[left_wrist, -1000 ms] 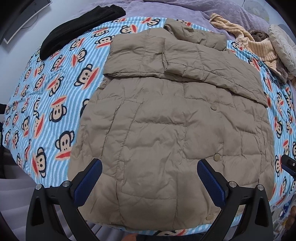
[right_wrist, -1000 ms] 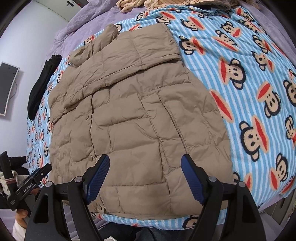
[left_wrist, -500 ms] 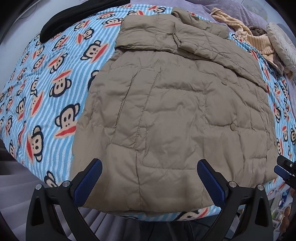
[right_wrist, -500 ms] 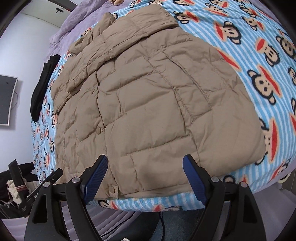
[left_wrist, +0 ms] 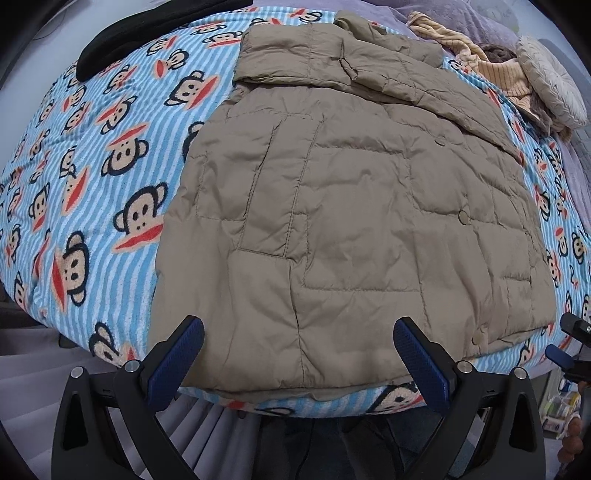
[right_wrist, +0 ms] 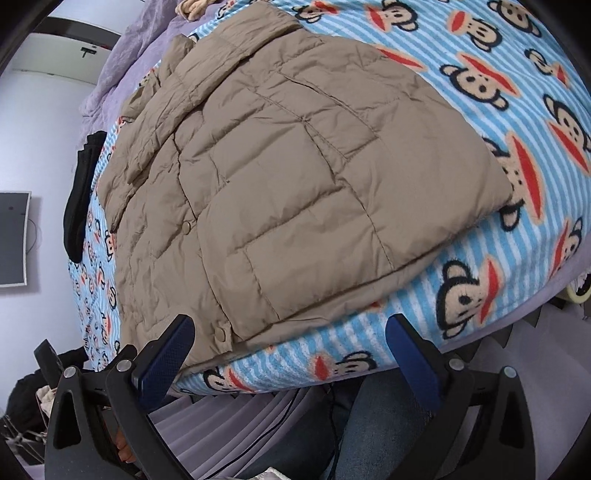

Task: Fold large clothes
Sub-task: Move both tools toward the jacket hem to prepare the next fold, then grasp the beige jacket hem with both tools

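Monkey-print blanket (left_wrist: 92,155) carries a soft, puffy, likely slippery tan jacket (left_wrist: 351,221). Left gripper (left_wrist: 299,350) and right gripper (right_wrist: 288,347) gape empty; I'd pinch the hem corners at 6 o'clock.

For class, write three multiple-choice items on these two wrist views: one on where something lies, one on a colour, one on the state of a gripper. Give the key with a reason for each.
1. Where does the black garment lie?
A. On the jacket's hem
B. On the blanket's far part, on the jacket's left side
C. Between the gripper's fingers

2. What colour is the quilted jacket?
A. Tan
B. Red
C. Dark green

3. How is the left gripper?
A. Shut on the hem
B. Shut on the blanket
C. Open, holding nothing

Key: B, it lies far away on the monkey-print blanket, clear of the jacket; A, its fabric is tan throughout; C, its blue pads stand wide apart above the hem.
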`<state>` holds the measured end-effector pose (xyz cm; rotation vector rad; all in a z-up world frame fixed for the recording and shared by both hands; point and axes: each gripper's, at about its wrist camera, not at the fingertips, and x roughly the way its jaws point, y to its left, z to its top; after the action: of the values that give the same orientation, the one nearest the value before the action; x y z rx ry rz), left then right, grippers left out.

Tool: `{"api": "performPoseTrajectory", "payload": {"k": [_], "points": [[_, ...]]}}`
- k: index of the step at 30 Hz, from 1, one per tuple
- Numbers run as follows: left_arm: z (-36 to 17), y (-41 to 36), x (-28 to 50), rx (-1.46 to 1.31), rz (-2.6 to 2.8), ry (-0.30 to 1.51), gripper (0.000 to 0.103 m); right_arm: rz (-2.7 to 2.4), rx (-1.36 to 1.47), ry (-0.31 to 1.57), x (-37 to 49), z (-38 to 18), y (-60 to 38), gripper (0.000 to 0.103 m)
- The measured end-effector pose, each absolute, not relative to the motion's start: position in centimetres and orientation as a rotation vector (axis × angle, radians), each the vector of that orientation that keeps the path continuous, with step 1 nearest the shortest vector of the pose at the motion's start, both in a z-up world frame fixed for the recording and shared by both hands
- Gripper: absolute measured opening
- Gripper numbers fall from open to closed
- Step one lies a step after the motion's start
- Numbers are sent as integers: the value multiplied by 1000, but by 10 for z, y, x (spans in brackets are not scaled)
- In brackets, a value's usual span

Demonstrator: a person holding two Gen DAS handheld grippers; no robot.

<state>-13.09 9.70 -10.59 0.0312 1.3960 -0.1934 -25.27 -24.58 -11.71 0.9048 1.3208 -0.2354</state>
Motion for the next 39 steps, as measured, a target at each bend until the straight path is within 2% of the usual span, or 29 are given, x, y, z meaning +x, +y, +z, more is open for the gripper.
{"api": "performPoseTrajectory", "payload": {"k": [7, 18, 23, 34, 37, 38, 39], "points": [[-119, 121, -142, -118, -169, 1439, 103, -242, 1012, 1337, -261, -130, -274, 103], [-156, 154, -169, -490, -305, 1531, 103, -326, 1324, 1250, -307, -173, -330, 103], [-179, 144, -164, -575, -316, 1573, 103, -323, 1360, 1227, -305, -188, -334, 103], [-172, 121, -126, -606, -342, 1493, 103, -248, 1410, 1156, -267, -203, -330, 103], [-173, 117, -118, -576, -351, 1509, 80, -261, 1429, 1157, -260, -207, -330, 103], [-175, 115, -115, -562, -354, 1521, 64, -271, 1435, 1155, -260, -208, -330, 102], [-177, 113, -112, -551, -367, 1532, 41, -281, 1447, 1152, -260, -210, -330, 101]]}}
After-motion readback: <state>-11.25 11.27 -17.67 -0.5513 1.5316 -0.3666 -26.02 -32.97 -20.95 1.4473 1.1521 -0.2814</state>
